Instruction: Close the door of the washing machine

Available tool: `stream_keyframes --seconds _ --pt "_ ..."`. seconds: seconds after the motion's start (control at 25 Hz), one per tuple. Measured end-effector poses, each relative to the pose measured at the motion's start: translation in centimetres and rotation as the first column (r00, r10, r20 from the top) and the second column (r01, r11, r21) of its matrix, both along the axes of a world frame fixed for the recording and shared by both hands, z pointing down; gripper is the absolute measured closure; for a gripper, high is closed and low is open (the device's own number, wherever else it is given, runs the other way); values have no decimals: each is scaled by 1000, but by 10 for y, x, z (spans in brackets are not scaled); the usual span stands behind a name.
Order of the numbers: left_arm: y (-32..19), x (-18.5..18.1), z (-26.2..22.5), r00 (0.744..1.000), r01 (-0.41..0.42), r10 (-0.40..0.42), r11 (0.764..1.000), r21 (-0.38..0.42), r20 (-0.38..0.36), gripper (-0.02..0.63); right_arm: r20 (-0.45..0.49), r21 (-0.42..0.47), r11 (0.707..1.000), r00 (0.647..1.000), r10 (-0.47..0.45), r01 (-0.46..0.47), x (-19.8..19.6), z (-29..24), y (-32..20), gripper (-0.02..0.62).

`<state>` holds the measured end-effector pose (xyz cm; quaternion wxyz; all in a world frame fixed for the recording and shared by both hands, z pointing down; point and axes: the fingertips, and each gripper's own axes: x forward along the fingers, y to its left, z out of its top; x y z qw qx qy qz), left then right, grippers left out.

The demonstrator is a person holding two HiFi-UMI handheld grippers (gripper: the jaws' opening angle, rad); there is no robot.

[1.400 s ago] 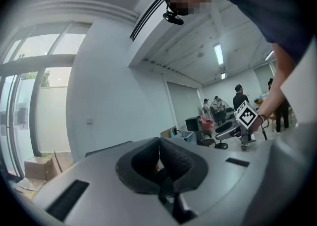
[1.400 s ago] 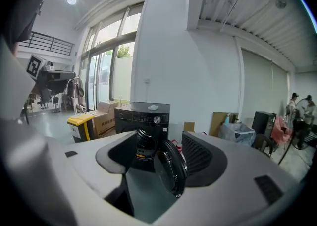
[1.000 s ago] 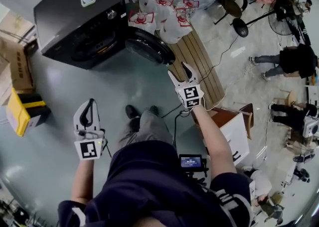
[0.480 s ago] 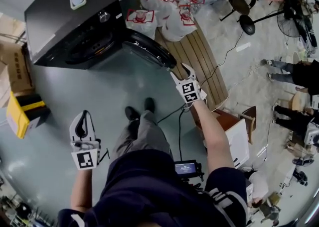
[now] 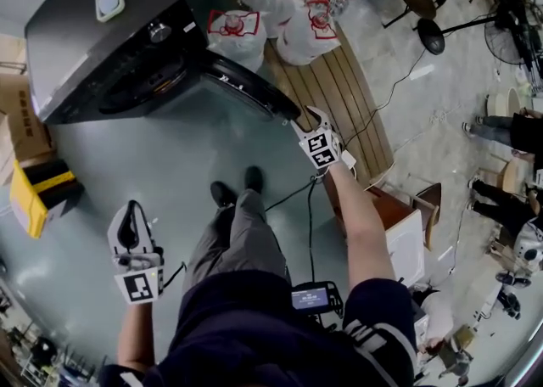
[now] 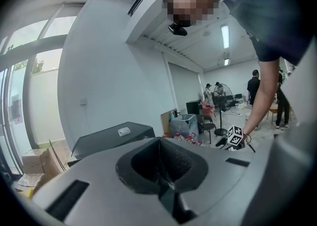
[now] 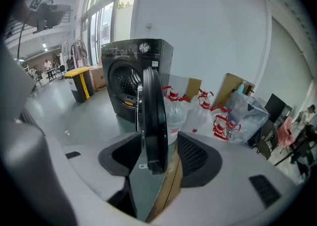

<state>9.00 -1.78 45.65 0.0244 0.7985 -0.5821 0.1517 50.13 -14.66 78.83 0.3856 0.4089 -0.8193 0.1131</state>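
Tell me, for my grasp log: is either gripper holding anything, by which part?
Nothing yet. On the right gripper the jaws have just been closing round the free edge of the door, not pressing it. The left gripper is shut, empty.

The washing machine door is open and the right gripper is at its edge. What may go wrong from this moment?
1. The right gripper has just been closing its jaws with the edge of the door between them, but a gap remains; a push now might let the edge slip out.
2. The cable below that gripper runs near the person's shoes and might snag or trip them during the swing.
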Motion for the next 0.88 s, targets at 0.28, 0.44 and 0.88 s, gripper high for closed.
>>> stream_keyframes --seconds 0.28,0.44,0.88 --pt "-8 0 22 999 14 -13 1000 -21 39 581 -17 -60 998 999 -35 34 10 51 -6 380" --pt "-11 -2 34 998 34 -32 999 -41 57 581 -28 -97 995 999 -39 36 17 76 -11 392" --pt "-11 -1 58 994 53 -45 995 -83 99 581 -13 -170 982 997 -81 78 29 117 -20 454"
